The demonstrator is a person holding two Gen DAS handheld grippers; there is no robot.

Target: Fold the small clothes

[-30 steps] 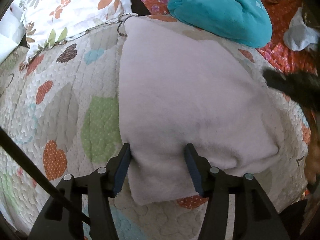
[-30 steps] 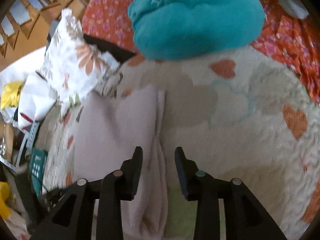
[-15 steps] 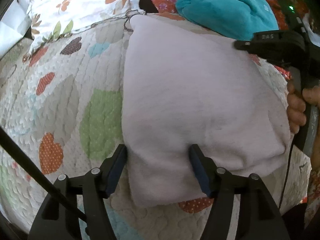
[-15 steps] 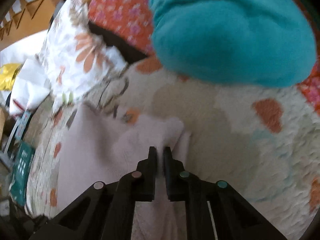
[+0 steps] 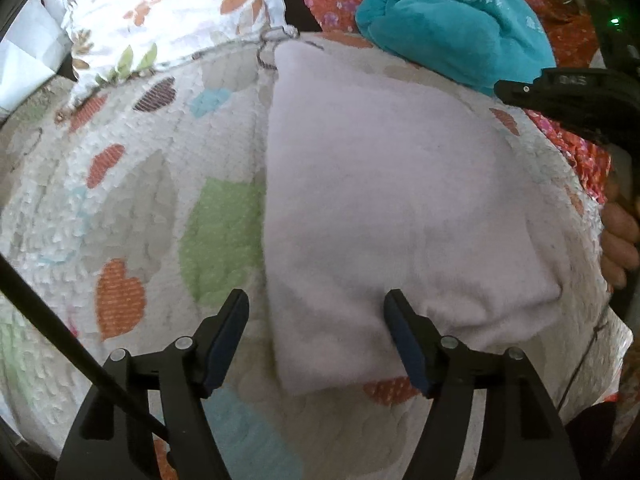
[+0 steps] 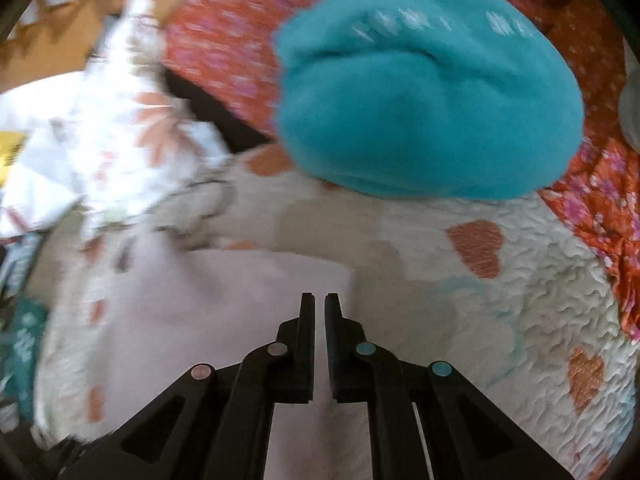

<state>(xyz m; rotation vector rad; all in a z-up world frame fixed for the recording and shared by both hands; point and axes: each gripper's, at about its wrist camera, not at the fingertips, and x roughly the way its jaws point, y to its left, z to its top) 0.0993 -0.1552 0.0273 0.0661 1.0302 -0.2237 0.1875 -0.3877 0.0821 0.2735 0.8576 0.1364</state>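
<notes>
The pale pink fleece garment (image 5: 384, 208) lies folded flat on the heart-patterned quilted bed (image 5: 132, 208). The left tool (image 5: 316, 316) is opening, its jaws astride the garment's near edge, not pressing. The right tool (image 6: 319, 308) hangs above the garment, clenched on nothing.

heart-print quilt (image 5: 120, 208), floral pillow (image 5: 160, 20), red flowered sheet (image 6: 224, 52)
</notes>
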